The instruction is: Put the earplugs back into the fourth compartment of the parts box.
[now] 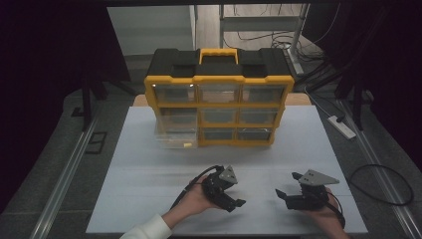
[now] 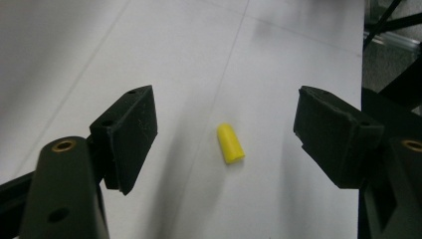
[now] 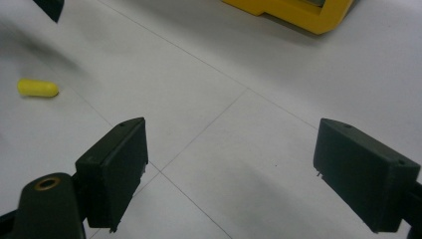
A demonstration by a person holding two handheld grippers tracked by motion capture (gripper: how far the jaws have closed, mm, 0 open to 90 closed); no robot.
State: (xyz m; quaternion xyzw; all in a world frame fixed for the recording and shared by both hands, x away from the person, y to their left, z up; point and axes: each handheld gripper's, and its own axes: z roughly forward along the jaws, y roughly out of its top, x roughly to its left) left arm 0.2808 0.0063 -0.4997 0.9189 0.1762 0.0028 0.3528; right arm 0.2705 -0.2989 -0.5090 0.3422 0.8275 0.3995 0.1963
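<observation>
1. While the yellow capsule [image 2: 230, 143] lies on the white table [image 1: 149, 174], the left gripper [image 2: 224, 132] hangs released, jaws either side of it.
2. The right gripper [image 3: 229, 172], beside the capsule, gapes empty.
3. The yellow drawer organizer [image 1: 217, 97] stands beyond the capsule.

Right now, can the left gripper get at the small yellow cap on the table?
Probably yes: the left gripper is open, and the yellow cap lies loose on the bare white table between its jaws, nothing blocking.

Open mat [image 1: 149, 174] ahead — drawer cabinet [image 1: 218, 94] blocking far side
</observation>
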